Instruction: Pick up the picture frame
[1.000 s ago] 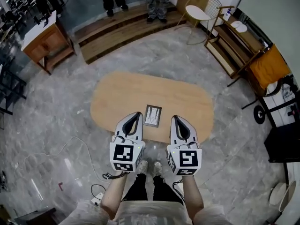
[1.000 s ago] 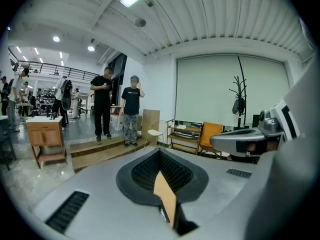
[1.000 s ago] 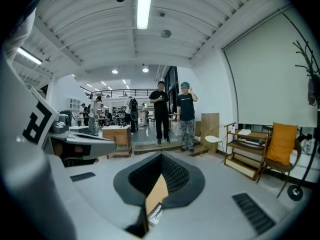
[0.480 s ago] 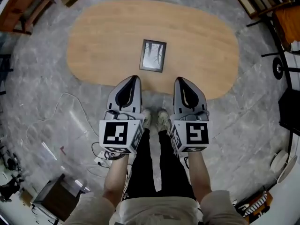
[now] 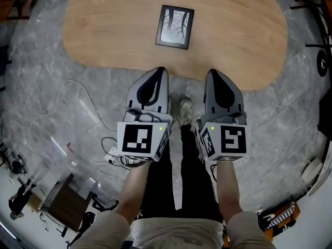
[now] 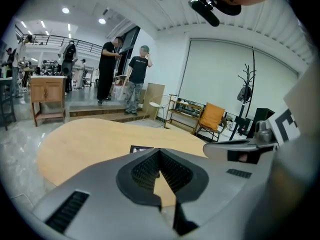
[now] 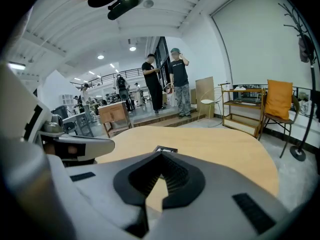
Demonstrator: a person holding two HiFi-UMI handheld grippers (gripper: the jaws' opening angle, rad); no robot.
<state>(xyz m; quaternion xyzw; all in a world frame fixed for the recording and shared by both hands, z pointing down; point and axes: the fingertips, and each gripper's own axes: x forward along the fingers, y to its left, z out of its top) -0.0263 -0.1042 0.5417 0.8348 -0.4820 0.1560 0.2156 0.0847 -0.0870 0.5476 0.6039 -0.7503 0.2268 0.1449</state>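
A dark-rimmed picture frame (image 5: 175,26) with a grey tree picture lies flat on the oval wooden table (image 5: 104,25). Both grippers hang side by side over the floor, short of the table's near edge and apart from the frame. My left gripper (image 5: 160,71) is shut and holds nothing. My right gripper (image 5: 213,74) is also shut and holds nothing. In the left gripper view the frame (image 6: 141,148) peeks just past the closed tip of my left gripper (image 6: 160,150). In the right gripper view the frame (image 7: 165,149) lies just beyond my right gripper (image 7: 161,154).
The person's shoes (image 5: 185,108) stand on grey marble floor just before the table. Cables (image 5: 78,113) trail on the floor at the left. Beyond the table stand two people (image 6: 125,71), a wooden cabinet (image 6: 47,91), a shelf and an orange-cushioned chair (image 6: 212,116).
Both grippers have sunk together, staying shut. In the head view the table and frame have slid toward the top, and the grippers now hang nearer the table's near edge.
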